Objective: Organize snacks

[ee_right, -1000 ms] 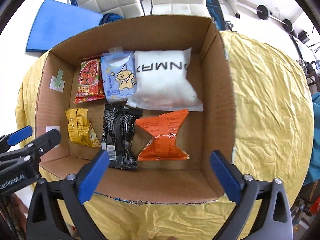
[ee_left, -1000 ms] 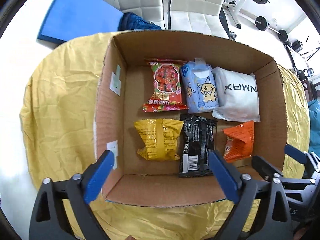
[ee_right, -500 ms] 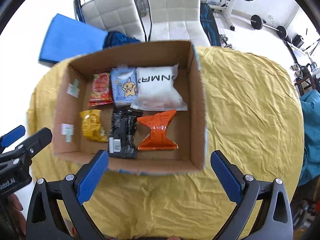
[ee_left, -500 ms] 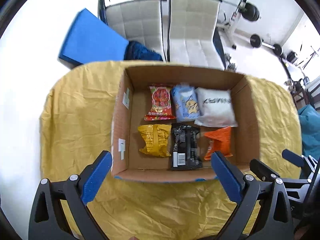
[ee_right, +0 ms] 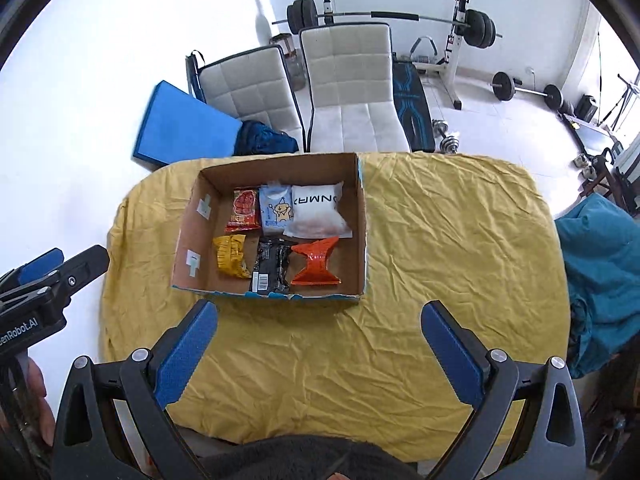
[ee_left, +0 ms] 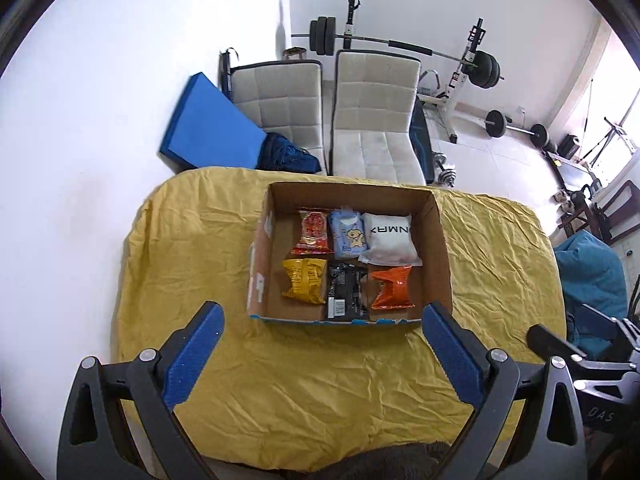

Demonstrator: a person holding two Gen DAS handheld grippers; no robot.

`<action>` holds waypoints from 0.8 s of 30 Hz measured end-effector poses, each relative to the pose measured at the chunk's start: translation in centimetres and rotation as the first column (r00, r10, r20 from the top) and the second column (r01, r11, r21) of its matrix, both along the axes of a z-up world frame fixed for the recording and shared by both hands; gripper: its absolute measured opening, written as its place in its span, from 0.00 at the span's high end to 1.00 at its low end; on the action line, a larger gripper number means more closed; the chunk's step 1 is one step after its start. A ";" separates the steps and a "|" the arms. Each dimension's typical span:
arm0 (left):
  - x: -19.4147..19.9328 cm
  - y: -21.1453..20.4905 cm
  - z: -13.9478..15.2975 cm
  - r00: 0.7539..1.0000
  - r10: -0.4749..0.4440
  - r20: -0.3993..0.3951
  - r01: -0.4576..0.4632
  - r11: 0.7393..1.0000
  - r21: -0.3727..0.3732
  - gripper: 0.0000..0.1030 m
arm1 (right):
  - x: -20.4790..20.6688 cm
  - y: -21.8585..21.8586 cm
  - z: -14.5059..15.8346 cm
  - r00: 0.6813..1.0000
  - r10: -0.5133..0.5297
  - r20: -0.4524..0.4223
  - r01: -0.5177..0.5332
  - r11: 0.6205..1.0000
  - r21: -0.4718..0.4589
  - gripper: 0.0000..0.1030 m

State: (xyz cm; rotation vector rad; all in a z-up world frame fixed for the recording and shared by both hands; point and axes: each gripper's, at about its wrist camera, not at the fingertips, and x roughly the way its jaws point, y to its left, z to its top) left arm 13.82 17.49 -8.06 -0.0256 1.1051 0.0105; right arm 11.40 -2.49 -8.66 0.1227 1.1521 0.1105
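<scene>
A cardboard box (ee_left: 440, 240) (ee_right: 362, 232) sits on the yellow-covered table. Inside lie two rows of snack packets: a red one (ee_left: 314, 232), a light blue one (ee_left: 349, 236) and a white one (ee_left: 390, 240) at the back, then a yellow one (ee_left: 304, 280), a black one (ee_left: 346, 290) and an orange one (ee_left: 392, 288) in front. My left gripper (ee_left: 324, 322) is open and empty, well back from the box's near wall. My right gripper (ee_right: 320, 316) is also open and empty, just short of the box. The left gripper (ee_right: 52, 268) shows at the right view's left edge.
Crumpled yellow cloth (ee_right: 440, 240) covers the table, bare to the right of the box. Behind the table stand two white chairs (ee_left: 372, 120), a blue mat (ee_left: 208, 128) against the wall and a barbell rack (ee_right: 460, 24). A teal bag (ee_right: 596, 272) sits at the right.
Both grippers have pulled back and up from the box, so it looks much smaller and the room behind has come into view. The packets have not moved.
</scene>
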 end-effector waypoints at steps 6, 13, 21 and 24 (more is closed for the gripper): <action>-2.6 0.1 2.7 1.000 0.015 0.009 -0.015 1.000 -0.003 0.02 | -2.9 -0.6 4.1 0.999 -0.007 0.039 0.007 1.000 0.000 0.00; -4.5 -0.4 4.4 0.999 0.011 0.031 -0.011 1.000 -0.007 0.02 | -4.5 -0.6 6.2 0.998 0.001 0.060 0.000 1.000 -0.011 0.00; -5.7 -0.9 5.3 0.999 0.010 0.044 -0.009 1.000 -0.007 0.02 | -5.1 -0.9 7.4 0.996 -0.010 0.087 0.010 1.000 -0.010 0.00; -5.8 -0.8 5.5 0.999 0.018 0.050 -0.017 1.000 -0.012 0.02 | -5.3 -1.1 7.6 0.995 -0.016 0.095 0.017 1.000 -0.008 0.00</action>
